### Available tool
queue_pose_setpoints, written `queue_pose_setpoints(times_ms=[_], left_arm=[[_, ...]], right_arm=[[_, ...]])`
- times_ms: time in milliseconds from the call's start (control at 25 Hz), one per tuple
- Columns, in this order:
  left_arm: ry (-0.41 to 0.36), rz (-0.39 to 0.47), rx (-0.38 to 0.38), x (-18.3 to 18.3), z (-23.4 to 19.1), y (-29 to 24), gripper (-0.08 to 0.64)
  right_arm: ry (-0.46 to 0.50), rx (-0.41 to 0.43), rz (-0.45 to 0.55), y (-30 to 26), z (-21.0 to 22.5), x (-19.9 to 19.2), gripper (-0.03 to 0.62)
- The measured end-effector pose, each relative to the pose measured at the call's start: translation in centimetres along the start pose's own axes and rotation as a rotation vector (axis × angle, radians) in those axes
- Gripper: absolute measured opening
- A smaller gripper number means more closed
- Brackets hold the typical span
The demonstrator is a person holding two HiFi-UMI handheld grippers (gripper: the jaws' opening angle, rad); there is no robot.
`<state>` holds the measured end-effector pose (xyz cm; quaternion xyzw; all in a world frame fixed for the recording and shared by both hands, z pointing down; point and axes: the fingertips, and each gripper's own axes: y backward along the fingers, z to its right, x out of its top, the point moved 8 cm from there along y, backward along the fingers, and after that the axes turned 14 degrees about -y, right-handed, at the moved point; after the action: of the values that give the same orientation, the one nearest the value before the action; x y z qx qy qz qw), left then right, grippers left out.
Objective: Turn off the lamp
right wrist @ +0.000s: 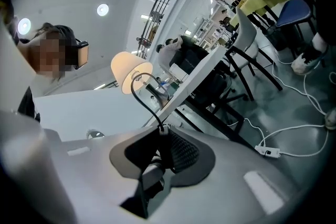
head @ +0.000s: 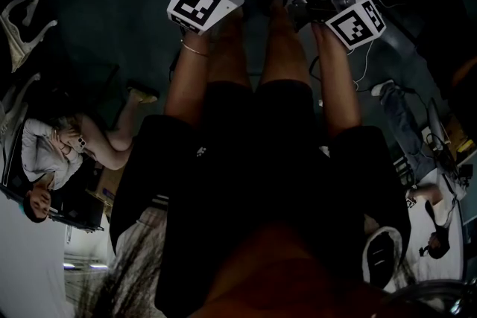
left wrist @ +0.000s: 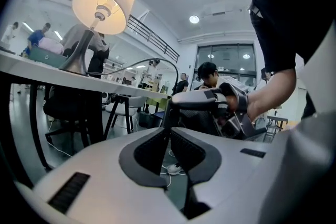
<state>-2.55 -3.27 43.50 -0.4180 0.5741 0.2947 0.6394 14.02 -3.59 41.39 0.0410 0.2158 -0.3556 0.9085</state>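
Lamp [left wrist: 100,5] lit, shade glowing, standing on white table [left wrist: 42,72], well apart from both tools. Right gripper [right wrist: 160,131] clenched on black cord [right wrist: 142,105] trailing down from lamp. Likely holding at inline switch, since that's the way to cut the light from here. Left gripper [left wrist: 168,131] tips pinched together, nothing seen between them, close to right one. Probably there to press switch while right steadies cord.

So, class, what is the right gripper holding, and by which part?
The black cord from the lamp, its lower visible end pinched between the right gripper's fingers.
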Motion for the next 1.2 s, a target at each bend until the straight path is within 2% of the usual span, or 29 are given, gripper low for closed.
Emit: queue_pose_setpoints(times_ms=[360, 640, 800, 1080, 1200], left_arm=[[-0.031, -0.021, -0.069, -0.9, 0.1, -1.3, 0.055], [-0.01, -0.014, -0.053, -1.1, 0.3, -1.6, 0.054], [-0.003, -0.022, -0.032, -1.2, 0.5, -1.5, 0.021], [-0.017, -0.018, -0.019, -1.1, 0.5, -1.3, 0.012], [-0.019, -0.026, -0.021, -1.1, 0.6, -1.3, 0.012]], right_arm=[[-0.057, 0.029, 0.035, 0.5, 0.1, 0.4, 0.064], [-0.085, 0.053, 0.043, 0.4, 0.1, 0.1, 0.064], [-0.094, 0.049, 0.043, 0.5, 0.3, -0.1, 0.064], [-0.061, 0.058, 0.049, 0.2, 0.1, 0.0, 0.064], [-0.004, 0.038, 0.05, 0.2, -0.1, 0.1, 0.066]])
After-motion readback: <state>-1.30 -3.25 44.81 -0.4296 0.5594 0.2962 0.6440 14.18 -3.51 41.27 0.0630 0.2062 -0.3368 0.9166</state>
